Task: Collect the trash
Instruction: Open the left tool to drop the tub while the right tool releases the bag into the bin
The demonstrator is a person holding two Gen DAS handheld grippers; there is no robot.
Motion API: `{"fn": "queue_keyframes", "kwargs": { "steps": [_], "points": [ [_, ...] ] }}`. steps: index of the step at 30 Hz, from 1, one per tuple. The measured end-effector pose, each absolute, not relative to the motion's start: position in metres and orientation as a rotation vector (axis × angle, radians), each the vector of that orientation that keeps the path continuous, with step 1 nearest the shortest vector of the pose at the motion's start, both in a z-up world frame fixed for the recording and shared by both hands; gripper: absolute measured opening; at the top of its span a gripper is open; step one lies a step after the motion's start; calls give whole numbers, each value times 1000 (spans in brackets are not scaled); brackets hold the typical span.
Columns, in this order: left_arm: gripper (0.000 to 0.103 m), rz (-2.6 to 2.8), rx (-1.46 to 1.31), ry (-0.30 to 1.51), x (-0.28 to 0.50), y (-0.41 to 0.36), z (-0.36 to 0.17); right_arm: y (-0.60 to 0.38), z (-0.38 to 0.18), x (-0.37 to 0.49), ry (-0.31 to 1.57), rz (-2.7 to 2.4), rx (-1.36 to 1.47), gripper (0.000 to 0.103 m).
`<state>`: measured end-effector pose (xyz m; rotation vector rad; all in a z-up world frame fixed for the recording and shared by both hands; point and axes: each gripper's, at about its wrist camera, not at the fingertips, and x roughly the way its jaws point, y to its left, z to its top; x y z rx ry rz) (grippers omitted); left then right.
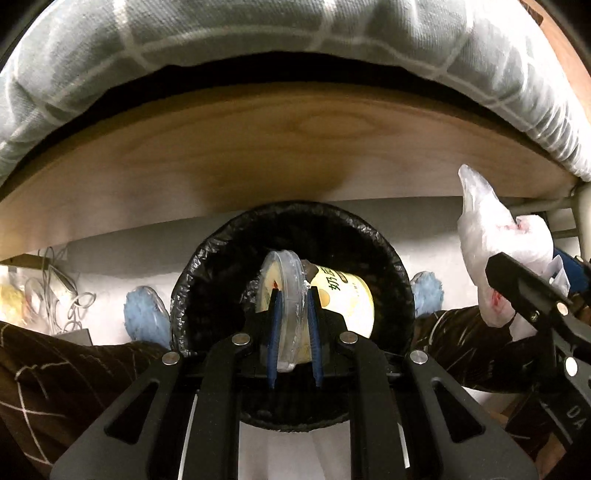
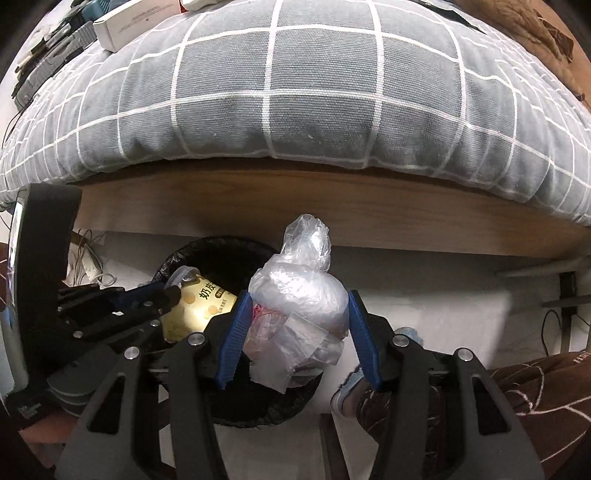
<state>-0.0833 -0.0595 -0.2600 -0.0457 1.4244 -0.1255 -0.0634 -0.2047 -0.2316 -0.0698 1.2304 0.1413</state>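
Observation:
A yellow paper cup [image 1: 343,299] with a clear lid [image 1: 288,295] hangs on its side over the bin [image 1: 207,258], which has a black liner. My left gripper [image 1: 294,295] points down and is shut on the lid's edge. To its right, my right gripper [image 1: 524,291] carries a crumpled clear plastic bag [image 1: 495,251]. In the right wrist view, that bag [image 2: 303,291] bulges between the blue pads [image 2: 236,332] of the right gripper [image 2: 297,299], which is shut on it just above the bin [image 2: 258,417]. The left gripper [image 2: 166,295] and cup [image 2: 195,306] show at the left.
The bin stands on a pale floor against a wooden bed board [image 1: 258,147], under a grey checked quilt [image 2: 295,92]. A person's legs in brown checked trousers [image 1: 55,369] and blue slippers [image 1: 144,317] flank it. Cables [image 1: 70,295] lie at the left, and boxes [image 2: 136,22] sit on the bed.

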Motion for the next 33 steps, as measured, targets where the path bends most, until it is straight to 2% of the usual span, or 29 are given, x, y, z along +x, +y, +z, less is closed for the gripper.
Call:
{"fn": "queue_keyframes", "kwargs": {
  "steps": [2,4,6,9,17,22,33],
  "points": [
    [17,-113,-38,1419,-84,-59,-259,-204,-232,-63,1229,141,-72,50],
    [29,-101,-32,1411,-84,-56,-258,-201,-234,-63,1227,141,-77,50],
    [49,-94,-48,1407,-86,-51,-255,-198,-235,-63,1225,143,-80,50],
    [63,-76,-50,1382,-88,-44,-246,-191,-233,-64,1226,156,-71,50],
    [90,-12,-62,1308,-95,-12,-223,-163,-232,-67,1228,211,-63,50],
    [93,15,-96,1305,-101,10,-221,-146,-239,-66,1251,246,-74,50],
    [93,93,-164,1336,-115,56,-227,-109,-256,-68,1303,315,-116,50]
  ]
}}
